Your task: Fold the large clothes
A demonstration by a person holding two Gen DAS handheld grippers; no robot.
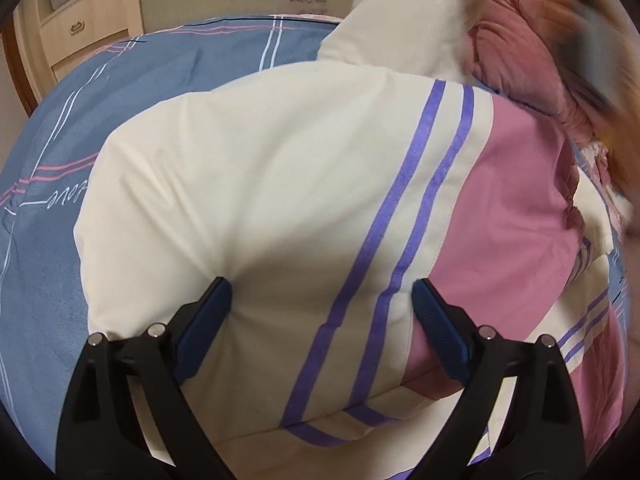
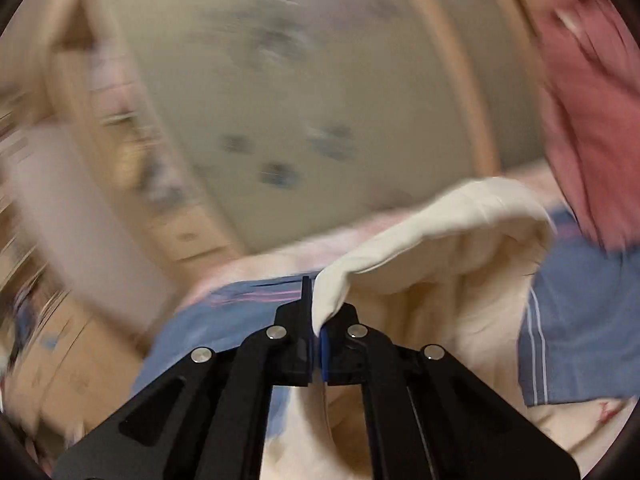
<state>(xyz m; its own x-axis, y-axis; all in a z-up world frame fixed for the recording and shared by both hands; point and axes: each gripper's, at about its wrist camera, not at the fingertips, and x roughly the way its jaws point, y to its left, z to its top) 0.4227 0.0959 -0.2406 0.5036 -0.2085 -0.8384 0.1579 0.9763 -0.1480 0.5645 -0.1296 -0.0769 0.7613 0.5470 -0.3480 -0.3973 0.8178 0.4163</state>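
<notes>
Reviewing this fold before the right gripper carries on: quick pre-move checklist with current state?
1. Right gripper has cloth pinched: ok, shut on a cream fold of the jacket.
2. Left gripper free: ok, jaws open, straddling the jacket's purple stripes.
3. Left fingers pressing the jacket down: cannot tell.
4. Jacket body lying on the bedsheet: ok.
5. Pink garment clear of the fold path: cannot tell, it is close.
6. Right view sharp: not ok, heavy motion blur.

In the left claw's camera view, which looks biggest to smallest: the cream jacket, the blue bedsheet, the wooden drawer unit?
1. Cream jacket, filling most of the view, though it lies nearest the camera.
2. Blue bedsheet, showing at left and behind.
3. Wooden drawer unit, small in the far corner.
</notes>
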